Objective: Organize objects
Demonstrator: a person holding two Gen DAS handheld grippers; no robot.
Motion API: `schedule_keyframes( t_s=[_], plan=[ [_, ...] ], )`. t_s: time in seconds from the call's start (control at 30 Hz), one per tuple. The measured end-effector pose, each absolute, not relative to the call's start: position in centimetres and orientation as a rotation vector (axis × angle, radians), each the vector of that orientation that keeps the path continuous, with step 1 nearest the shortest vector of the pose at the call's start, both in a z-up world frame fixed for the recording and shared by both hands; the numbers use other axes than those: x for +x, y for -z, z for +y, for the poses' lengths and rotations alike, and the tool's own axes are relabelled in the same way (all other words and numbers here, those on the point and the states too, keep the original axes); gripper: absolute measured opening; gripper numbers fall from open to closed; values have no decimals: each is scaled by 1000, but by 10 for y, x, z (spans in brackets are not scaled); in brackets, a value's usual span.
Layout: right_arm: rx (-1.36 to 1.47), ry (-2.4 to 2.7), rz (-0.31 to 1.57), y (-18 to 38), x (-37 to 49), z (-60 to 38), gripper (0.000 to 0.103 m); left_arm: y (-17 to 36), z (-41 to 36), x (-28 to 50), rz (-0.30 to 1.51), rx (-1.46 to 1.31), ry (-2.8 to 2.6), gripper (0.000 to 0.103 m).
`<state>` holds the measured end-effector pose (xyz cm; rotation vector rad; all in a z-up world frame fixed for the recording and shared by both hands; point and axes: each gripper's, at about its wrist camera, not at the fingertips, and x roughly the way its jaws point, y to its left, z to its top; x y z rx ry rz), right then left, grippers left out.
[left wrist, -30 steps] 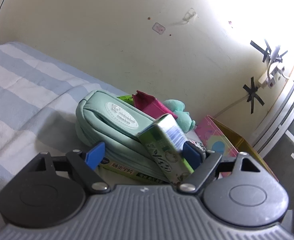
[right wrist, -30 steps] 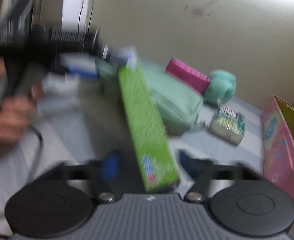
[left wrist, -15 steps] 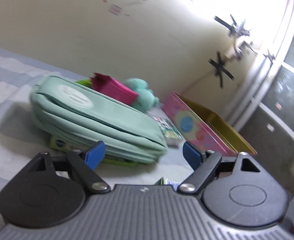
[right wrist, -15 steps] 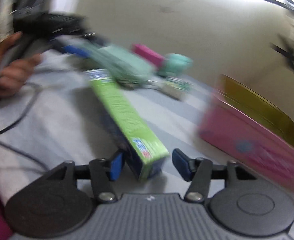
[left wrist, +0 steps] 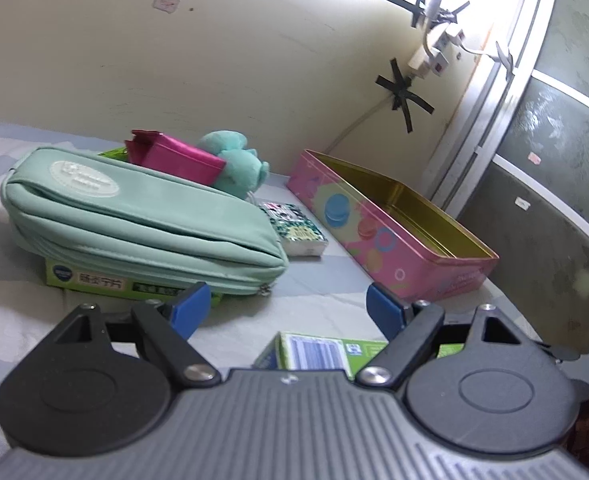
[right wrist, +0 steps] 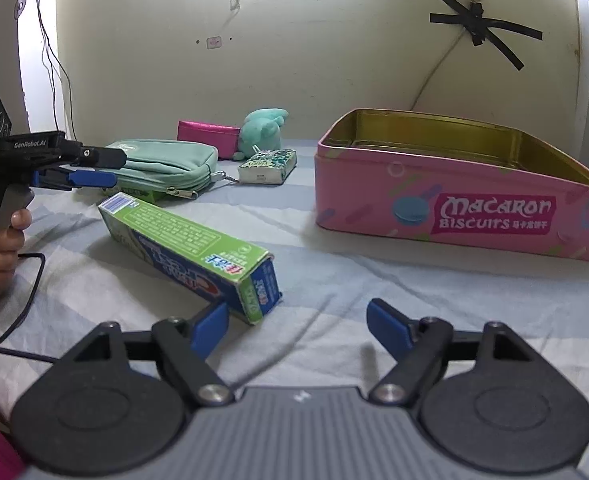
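A green toothpaste box (right wrist: 190, 252) lies flat on the striped sheet, its near end just left of my open, empty right gripper (right wrist: 300, 326); it also shows low in the left wrist view (left wrist: 314, 354). An open pink biscuit tin (right wrist: 454, 216) stands at the right, empty inside; it shows in the left wrist view too (left wrist: 390, 240). My left gripper (left wrist: 286, 310) is open and empty, held above the toothpaste box, and appears at the left of the right wrist view (right wrist: 90, 178). A mint pouch (left wrist: 134, 216) rests on a green flat box (left wrist: 94, 284).
A magenta wallet (left wrist: 174, 156), a teal plush toy (left wrist: 238, 164) and a small patterned packet (left wrist: 294, 232) lie behind the pouch by the wall. A black cable (right wrist: 22, 320) runs over the sheet at the left. A window frame (left wrist: 494, 120) is at the right.
My right gripper has set the toothpaste box down on the sheet, opened and drawn back. My left gripper let go of it earlier and has swung right toward the tin.
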<state>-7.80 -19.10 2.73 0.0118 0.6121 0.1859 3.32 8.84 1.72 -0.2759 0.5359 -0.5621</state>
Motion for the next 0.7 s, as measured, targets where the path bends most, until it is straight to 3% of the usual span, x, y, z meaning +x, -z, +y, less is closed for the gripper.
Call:
schedule_keyframes(
  t_s=[0.13, 0.23, 0.7],
  plan=[
    [8, -218, 612, -25, -79, -189, 85, -17, 82, 31, 548, -272, 574, 87],
    [6, -246, 623, -22, -78, -185, 85, -16, 78, 31, 570, -282, 577, 94],
    [-1, -279, 651, -17, -65, -174, 87, -9, 46, 35, 640, -231, 591, 94]
  ],
)
